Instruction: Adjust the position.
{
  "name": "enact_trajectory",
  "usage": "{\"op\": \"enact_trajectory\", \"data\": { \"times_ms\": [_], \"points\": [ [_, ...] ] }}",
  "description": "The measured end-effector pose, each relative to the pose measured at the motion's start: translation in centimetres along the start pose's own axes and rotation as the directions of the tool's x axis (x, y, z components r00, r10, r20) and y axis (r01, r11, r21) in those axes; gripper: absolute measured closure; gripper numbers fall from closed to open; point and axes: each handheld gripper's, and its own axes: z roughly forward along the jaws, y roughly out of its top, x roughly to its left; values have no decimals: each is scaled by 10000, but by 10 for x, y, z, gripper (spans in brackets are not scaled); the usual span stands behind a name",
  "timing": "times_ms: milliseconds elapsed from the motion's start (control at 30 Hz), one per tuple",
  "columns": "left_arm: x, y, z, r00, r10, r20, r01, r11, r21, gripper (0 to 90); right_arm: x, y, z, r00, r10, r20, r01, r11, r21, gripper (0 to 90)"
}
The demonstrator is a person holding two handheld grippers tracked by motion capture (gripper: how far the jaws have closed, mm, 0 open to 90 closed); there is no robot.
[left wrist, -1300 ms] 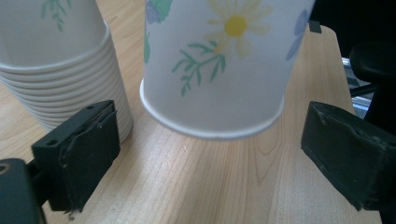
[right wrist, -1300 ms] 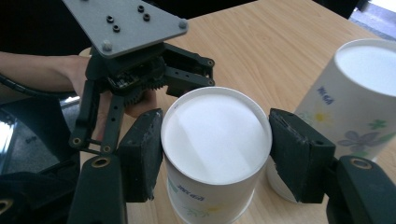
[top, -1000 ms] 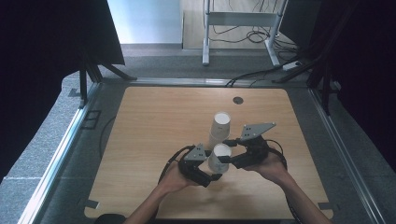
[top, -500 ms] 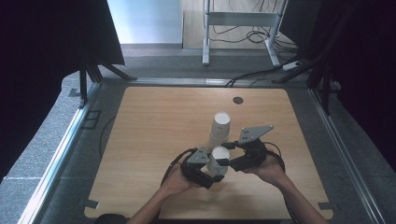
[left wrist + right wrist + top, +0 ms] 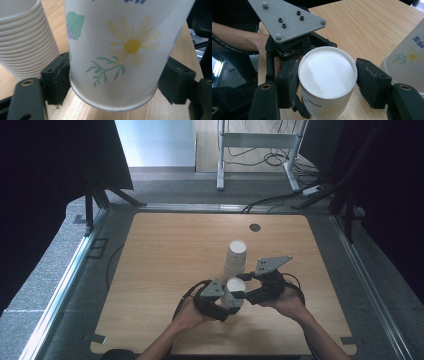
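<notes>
Two grippers sharing one white flower-printed paper cup [image 5: 233, 292], just in front of the stack of nested white paper cups [image 5: 235, 257].

Left of the cup, the left gripper [image 5: 220, 301] has its jaws closed on the lower wall, one pad on each side – in the left gripper view the base hangs a little above the wooden table [image 5: 165, 255], so the cup seems carried, not standing. To its right, the right gripper [image 5: 245, 287] brackets the rim from the far side; its jaws sit close to the cup, but whether they press it I cannot tell – likely a handover or steadying grip.
</notes>
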Motion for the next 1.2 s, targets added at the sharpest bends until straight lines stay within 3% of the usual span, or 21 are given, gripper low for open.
{"op": "enact_trajectory", "data": {
  "times_ms": [233,400,733,1000,1100,1133,1167,1200],
  "points": [
    [1,2,-2,9999,53,-85,-52,10000,48,286,-2,1,-2,10000,50,-24,-50,9999,-102,357],
    [1,3,-3,9997,157,-165,-153,9995,293,306,-1,1,-4,9999,31,-104,-32,9999,-130,294],
    [-2,8,-3,9979,596,-271,-556,9903,1275,310,-4,-2,-12,9999,-39,158,34,9996,282,209],
    [-3,11,-1,9947,957,-375,-865,9765,1974,309,-6,-7,-14,9996,-253,107,237,9915,1279,167],
    [-5,11,3,9950,918,-393,-817,9748,2078,309,-5,-6,-10,9988,-491,43,475,9828,1785,165],
    [-5,11,2,9938,1058,-332,-959,9701,2230,309,-5,-5,-8,9982,-607,-2,595,9771,2044,165],
    [-6,11,4,9946,972,-349,-873,9718,2190,309,-4,-4,-6,9979,-652,-22,641,9735,2197,165],
    [-6,11,4,9932,1125,-288,-1027,9666,2350,308,-3,-3,-4,9974,-724,-61,718,9682,2396,165]
  ]
}}
